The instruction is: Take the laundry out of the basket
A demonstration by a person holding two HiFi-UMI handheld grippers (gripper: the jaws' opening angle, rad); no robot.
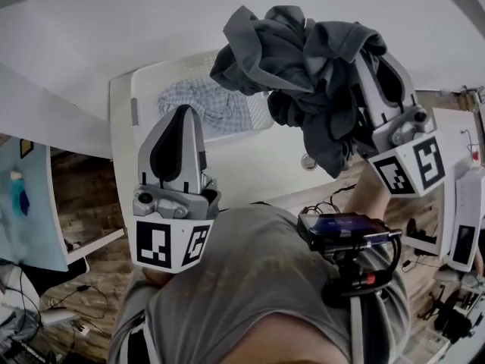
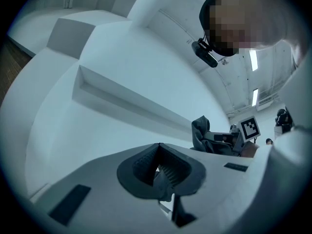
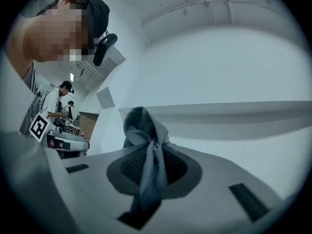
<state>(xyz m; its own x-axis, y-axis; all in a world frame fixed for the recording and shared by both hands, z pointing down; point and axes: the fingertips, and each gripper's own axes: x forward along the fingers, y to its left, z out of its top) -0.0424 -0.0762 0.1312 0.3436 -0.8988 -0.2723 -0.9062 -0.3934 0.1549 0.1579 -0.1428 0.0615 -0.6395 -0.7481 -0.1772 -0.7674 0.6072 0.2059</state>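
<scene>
Overhead, right claw (image 1: 362, 74) pinches grey garment (image 1: 303, 59) above basket (image 1: 144, 86).
</scene>
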